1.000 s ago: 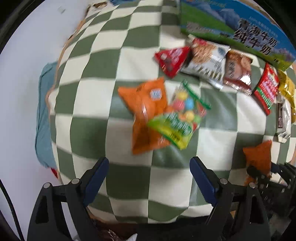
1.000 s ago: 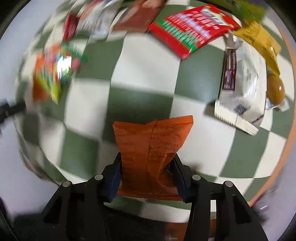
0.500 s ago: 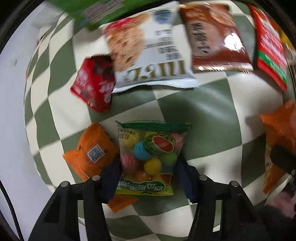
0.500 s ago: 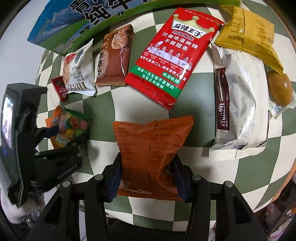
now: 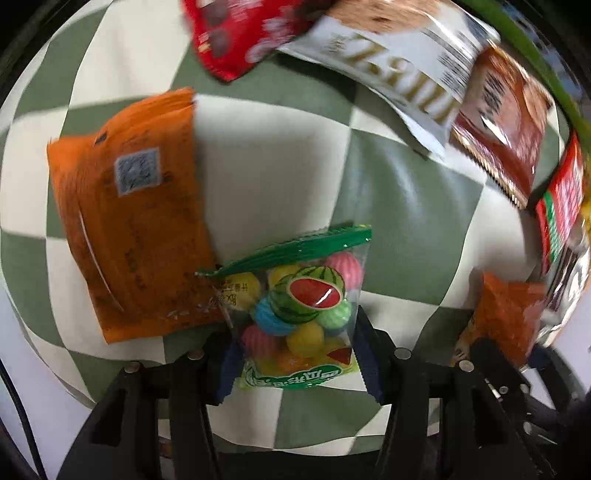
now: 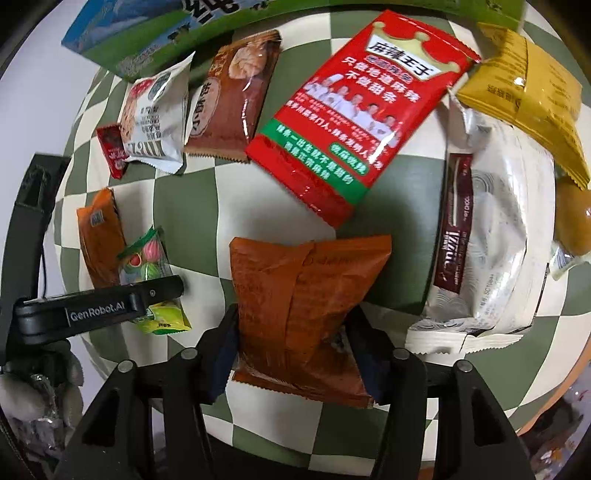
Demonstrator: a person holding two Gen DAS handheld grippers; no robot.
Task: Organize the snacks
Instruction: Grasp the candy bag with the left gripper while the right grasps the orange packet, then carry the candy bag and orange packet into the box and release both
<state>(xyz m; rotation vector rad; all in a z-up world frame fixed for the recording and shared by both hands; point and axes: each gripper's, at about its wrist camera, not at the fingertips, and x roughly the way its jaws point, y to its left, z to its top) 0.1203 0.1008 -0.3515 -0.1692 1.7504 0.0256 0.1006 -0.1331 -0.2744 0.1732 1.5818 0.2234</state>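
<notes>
In the left wrist view my left gripper point(image 5: 295, 354) is shut on a clear candy bag point(image 5: 299, 306) with a green top seal and coloured balls inside. The pads press on the bag's lower sides. A flat orange packet point(image 5: 129, 229) lies beside it on the left. In the right wrist view my right gripper point(image 6: 295, 332) points down at the cloth and its jaws are opening. A crumpled orange snack packet point(image 6: 303, 295) sits between them, with a small gap at the right pad. The same view shows the left gripper's finger point(image 6: 110, 306) over the candy bag point(image 6: 147, 258).
On the green-and-cream checked cloth point(image 6: 184, 206) lie a red spicy-snack packet point(image 6: 362, 122), a white biscuit pack point(image 6: 491, 240), a yellow packet point(image 6: 528, 85), a brown packet point(image 6: 232, 96), a white oat packet point(image 6: 155, 118) and a small red packet point(image 6: 110, 151). A blue-green carton point(image 6: 147, 33) stands behind.
My left gripper came down over the candy bag and shut on it. My right gripper carried the orange packet to beside the red and white packs, and its jaws have eased apart.
</notes>
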